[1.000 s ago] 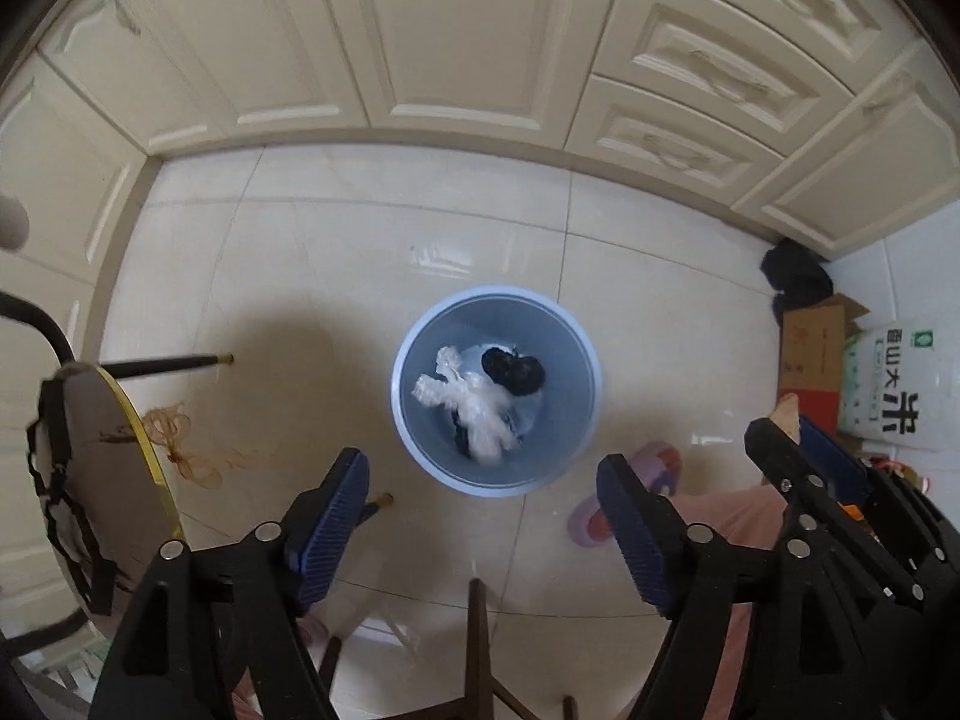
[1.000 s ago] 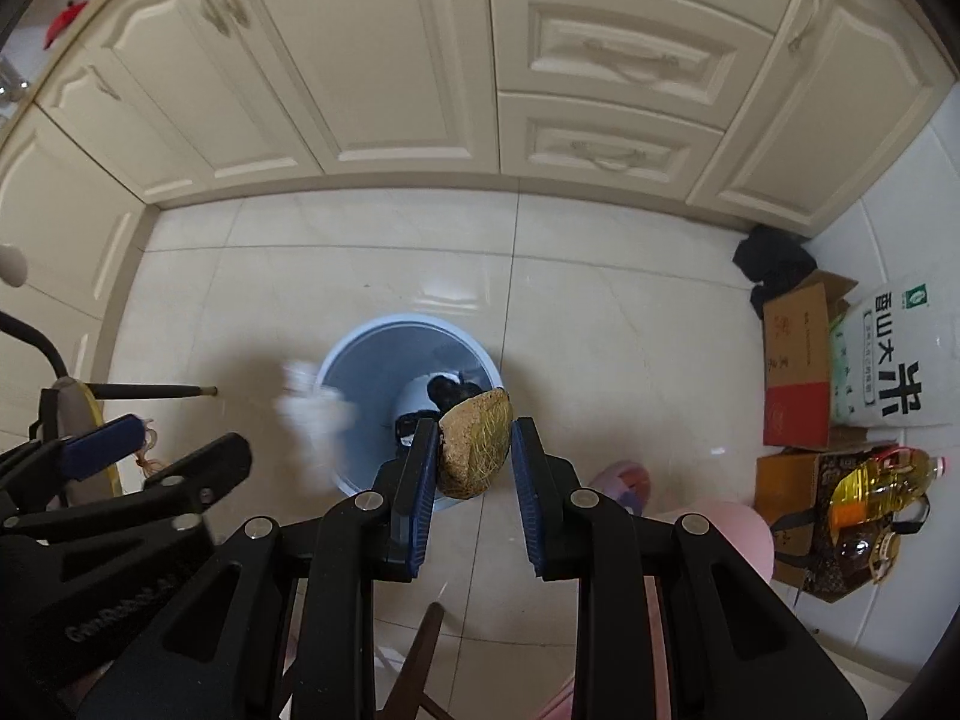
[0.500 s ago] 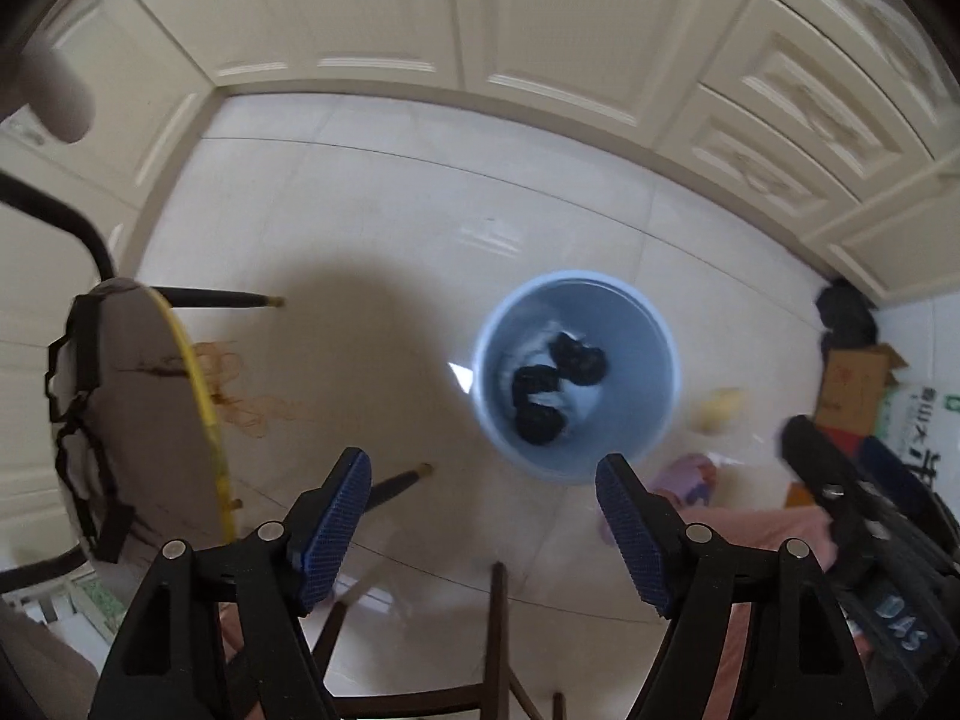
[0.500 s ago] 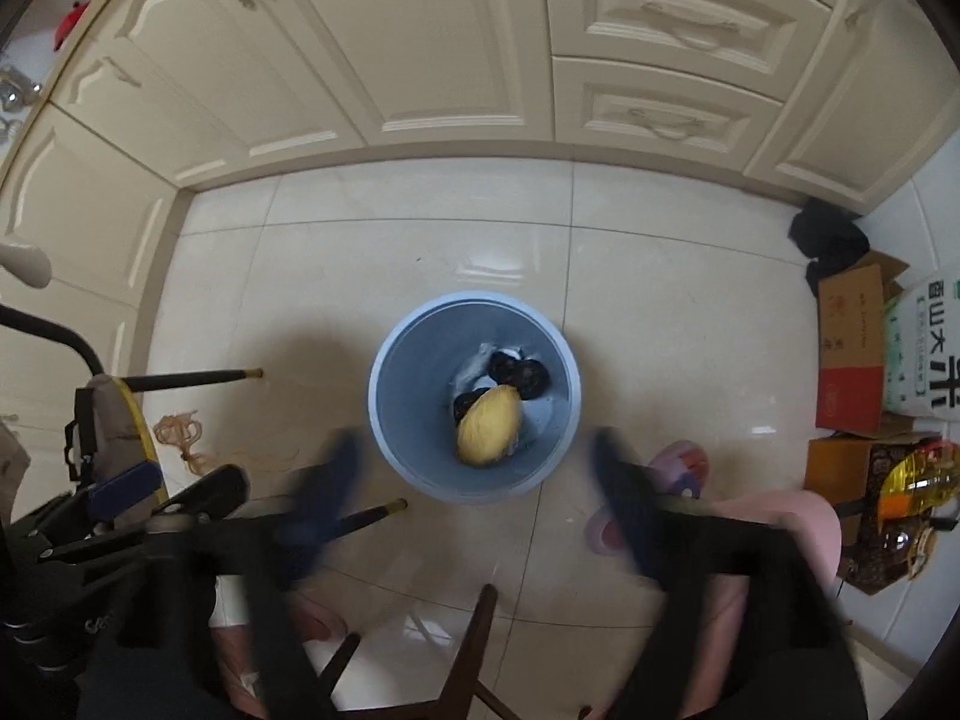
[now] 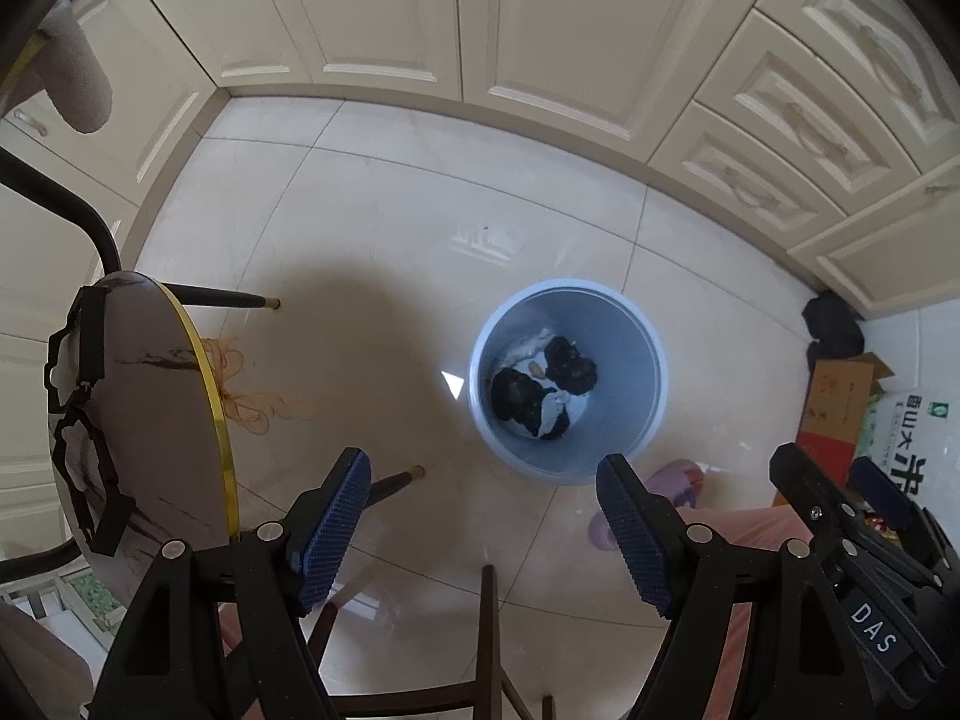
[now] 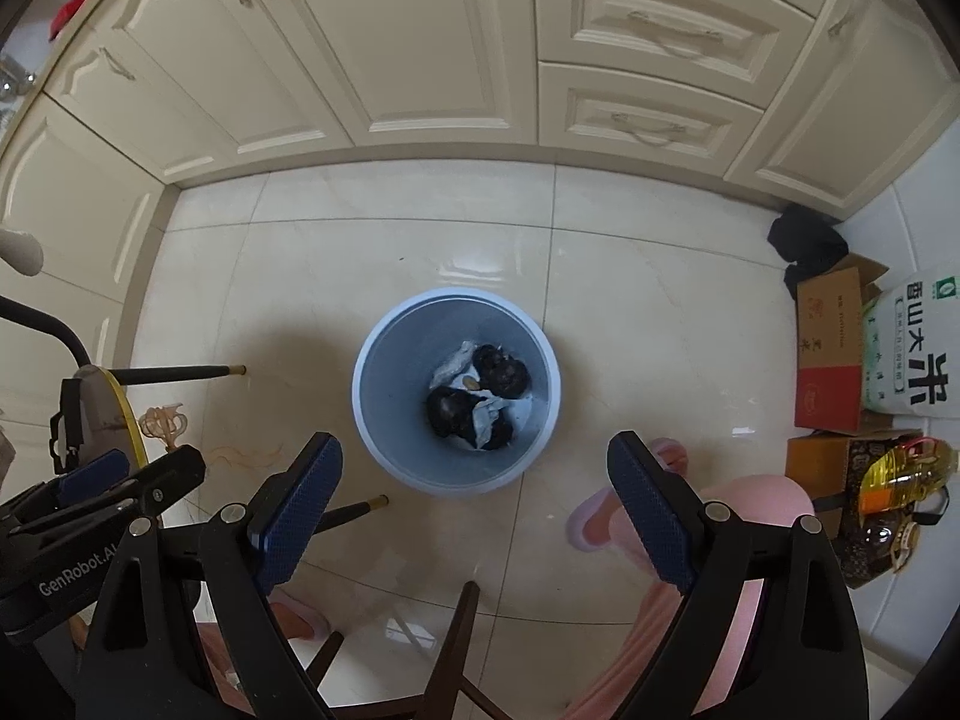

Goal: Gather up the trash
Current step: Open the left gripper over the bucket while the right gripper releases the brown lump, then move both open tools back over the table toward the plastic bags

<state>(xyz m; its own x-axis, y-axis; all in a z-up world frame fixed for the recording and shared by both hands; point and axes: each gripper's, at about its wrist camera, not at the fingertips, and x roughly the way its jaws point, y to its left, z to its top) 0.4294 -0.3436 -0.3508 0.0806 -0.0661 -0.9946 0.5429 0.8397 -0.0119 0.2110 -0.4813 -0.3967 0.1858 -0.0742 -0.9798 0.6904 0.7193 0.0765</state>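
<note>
One blue bin (image 6: 456, 393) stood on the tiled floor (image 6: 630, 324), holding two dark lumps (image 6: 501, 375), crumpled white paper (image 6: 453, 366) and one small yellowish scrap. The left gripper (image 5: 483, 519) and right gripper (image 6: 474, 495) both hung above it, jaws wide apart and empty. Only the right view showed one oil bottle (image 6: 894, 480); only the left showed the round tabletop (image 5: 156, 420).
</note>
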